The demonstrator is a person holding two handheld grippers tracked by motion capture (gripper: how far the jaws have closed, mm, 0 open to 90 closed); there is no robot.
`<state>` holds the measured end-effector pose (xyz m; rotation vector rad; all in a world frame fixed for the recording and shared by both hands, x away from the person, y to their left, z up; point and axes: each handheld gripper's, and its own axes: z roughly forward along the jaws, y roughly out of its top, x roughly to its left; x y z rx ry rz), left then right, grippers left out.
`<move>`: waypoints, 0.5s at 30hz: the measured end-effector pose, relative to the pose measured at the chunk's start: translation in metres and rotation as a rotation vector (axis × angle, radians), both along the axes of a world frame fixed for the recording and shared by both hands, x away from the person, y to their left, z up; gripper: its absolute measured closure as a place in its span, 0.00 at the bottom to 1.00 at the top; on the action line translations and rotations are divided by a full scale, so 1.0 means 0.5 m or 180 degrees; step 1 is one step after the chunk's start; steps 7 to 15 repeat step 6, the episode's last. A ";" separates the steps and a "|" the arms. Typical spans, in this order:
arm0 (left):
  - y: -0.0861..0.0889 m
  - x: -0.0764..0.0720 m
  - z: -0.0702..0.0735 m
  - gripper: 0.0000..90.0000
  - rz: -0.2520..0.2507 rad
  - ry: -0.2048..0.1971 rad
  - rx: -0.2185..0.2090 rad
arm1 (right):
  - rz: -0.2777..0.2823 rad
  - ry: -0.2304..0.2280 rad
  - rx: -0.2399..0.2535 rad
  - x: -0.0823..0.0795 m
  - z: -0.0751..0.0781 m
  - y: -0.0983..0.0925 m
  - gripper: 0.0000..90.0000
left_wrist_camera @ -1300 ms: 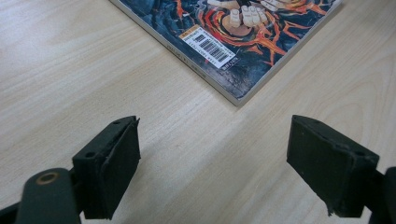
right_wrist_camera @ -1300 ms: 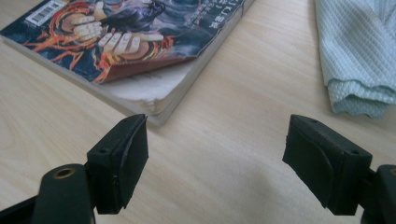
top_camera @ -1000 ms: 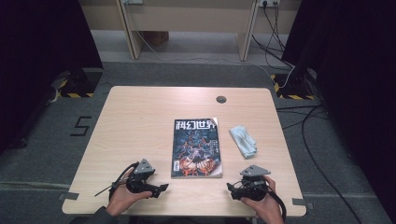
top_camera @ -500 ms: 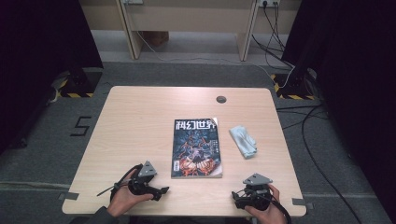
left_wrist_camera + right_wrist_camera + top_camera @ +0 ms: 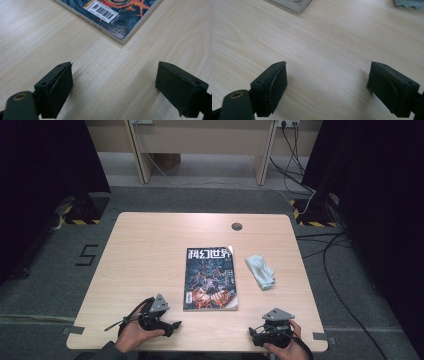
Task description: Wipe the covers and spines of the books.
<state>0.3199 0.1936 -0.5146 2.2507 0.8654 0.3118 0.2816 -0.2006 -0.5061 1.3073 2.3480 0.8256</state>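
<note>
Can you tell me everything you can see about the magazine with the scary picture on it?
The magazine lies flat and closed near the middle of the wooden table, cover up. Its glossy cover is dark blue with orange-red artwork, big white characters across the top and a white barcode label by the near left corner. The pale page edges show it is thin. Its top right corner curls slightly. Nothing touches it but the table.

Evenly lit from overhead across the pale wooden tabletop (image 5: 150, 260); soft shadows, dark surroundings, slightly blurred black tongs up close.
</note>
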 end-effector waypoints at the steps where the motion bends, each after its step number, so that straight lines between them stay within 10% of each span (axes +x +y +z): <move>1: 0.000 0.000 0.000 0.15 -0.0001 0.0000 0.0002 | -0.0001 0.0002 0.0001 0.000 0.000 0.000 0.18; 15: 0.000 0.001 0.000 0.15 -0.0006 0.0006 0.0003 | 0.0014 -0.0006 -0.0019 0.002 0.000 0.000 0.18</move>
